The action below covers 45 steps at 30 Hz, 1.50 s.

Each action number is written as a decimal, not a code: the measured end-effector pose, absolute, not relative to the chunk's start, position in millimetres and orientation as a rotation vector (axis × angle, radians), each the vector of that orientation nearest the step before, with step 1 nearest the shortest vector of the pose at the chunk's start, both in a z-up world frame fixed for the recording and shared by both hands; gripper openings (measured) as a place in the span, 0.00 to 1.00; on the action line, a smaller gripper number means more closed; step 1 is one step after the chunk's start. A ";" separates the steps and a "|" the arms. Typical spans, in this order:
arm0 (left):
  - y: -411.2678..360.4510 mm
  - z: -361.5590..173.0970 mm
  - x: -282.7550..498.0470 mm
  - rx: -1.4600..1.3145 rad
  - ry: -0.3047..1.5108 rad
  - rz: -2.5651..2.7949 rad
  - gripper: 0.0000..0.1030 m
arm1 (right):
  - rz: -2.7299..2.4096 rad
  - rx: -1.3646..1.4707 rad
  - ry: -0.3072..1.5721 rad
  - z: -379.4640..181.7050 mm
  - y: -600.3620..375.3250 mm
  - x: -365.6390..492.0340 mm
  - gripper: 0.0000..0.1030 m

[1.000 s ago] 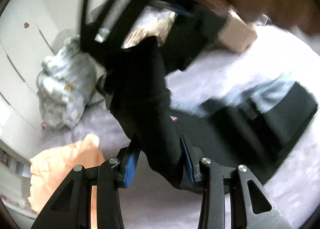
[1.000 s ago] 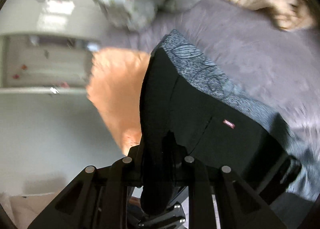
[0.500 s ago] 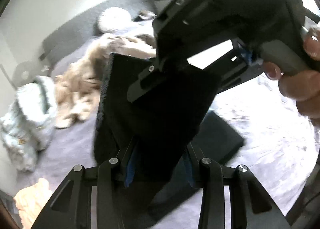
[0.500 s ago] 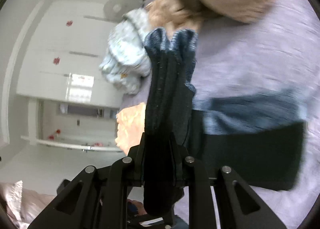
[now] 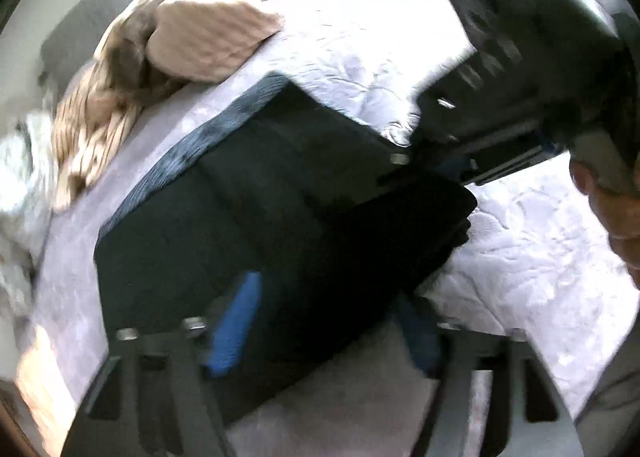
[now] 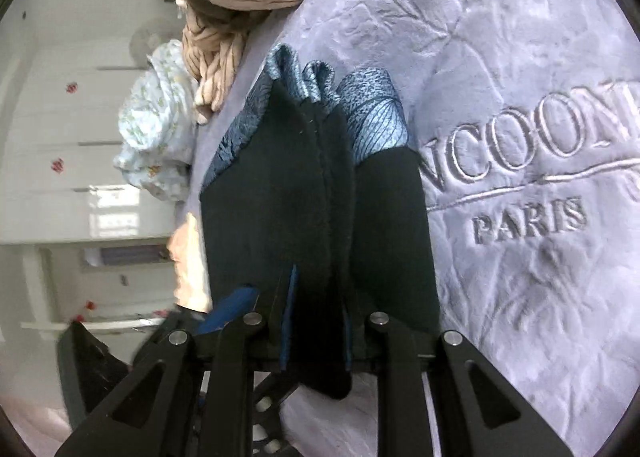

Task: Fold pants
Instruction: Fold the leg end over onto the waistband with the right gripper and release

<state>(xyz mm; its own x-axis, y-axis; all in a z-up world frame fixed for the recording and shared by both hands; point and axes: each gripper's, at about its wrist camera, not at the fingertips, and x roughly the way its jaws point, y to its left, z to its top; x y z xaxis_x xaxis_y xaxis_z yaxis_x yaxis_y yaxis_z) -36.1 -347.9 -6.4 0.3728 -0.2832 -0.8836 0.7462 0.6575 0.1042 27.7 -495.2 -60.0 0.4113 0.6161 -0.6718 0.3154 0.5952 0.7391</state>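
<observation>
Now black pants (image 6: 280,193) pinched in the right gripper (image 6: 316,321), loose between the just-opened left gripper (image 5: 324,329).

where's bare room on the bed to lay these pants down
Bare lavender quilted bedspread lies around the embroidered PARIS lettering, right of the black pants. In the left wrist view another bare patch lies past the blue patterned waistband. The striped beige blanket and pale floral bundle crowd the far side.

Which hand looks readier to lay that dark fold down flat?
Probably the right: the right gripper is clamped on the black folded pants, while the left gripper has just been opening.
</observation>
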 end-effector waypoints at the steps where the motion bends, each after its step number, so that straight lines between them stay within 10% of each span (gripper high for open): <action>1: -335.3 1.9 -32.7 0.507 0.996 -0.690 0.82 | 0.228 0.927 1.190 -55.5 -491.0 28.0 0.19; 4: -306.0 18.4 -26.3 0.407 1.051 -0.651 0.84 | 0.209 0.830 1.226 -53.2 -475.9 33.1 0.18; 5: -295.9 20.8 -20.4 0.368 1.085 -0.629 0.99 | 0.205 0.815 1.235 -52.6 -472.9 30.8 0.18; 19: -215.2 13.4 8.6 0.211 1.284 -0.268 1.00 | 0.049 0.703 1.247 -17.7 -481.3 3.7 0.27; 26: -199.1 21.3 -5.2 0.196 1.314 -0.206 1.00 | 0.052 0.717 1.289 -17.0 -467.9 -22.6 0.50; 32: -188.9 22.8 -10.4 0.175 1.327 -0.175 1.00 | 0.037 0.869 1.289 -50.8 -470.0 -30.2 0.25; 40: -187.4 15.9 -13.4 0.175 1.348 -0.145 1.00 | -0.007 0.647 1.308 -28.2 -459.6 -22.1 0.26; 45: -195.3 16.9 -17.1 0.182 1.340 -0.160 1.00 | -0.037 0.602 1.281 -11.8 -465.8 -34.2 0.53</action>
<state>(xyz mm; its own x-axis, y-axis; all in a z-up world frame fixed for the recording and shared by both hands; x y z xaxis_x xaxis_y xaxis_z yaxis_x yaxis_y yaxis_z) -17.1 -195.3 16.9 0.2215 -0.0104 -0.9751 0.2193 0.9749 0.0394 -34.2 -465.8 -11.8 0.3075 0.2994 -0.9032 0.3512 0.8465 0.4002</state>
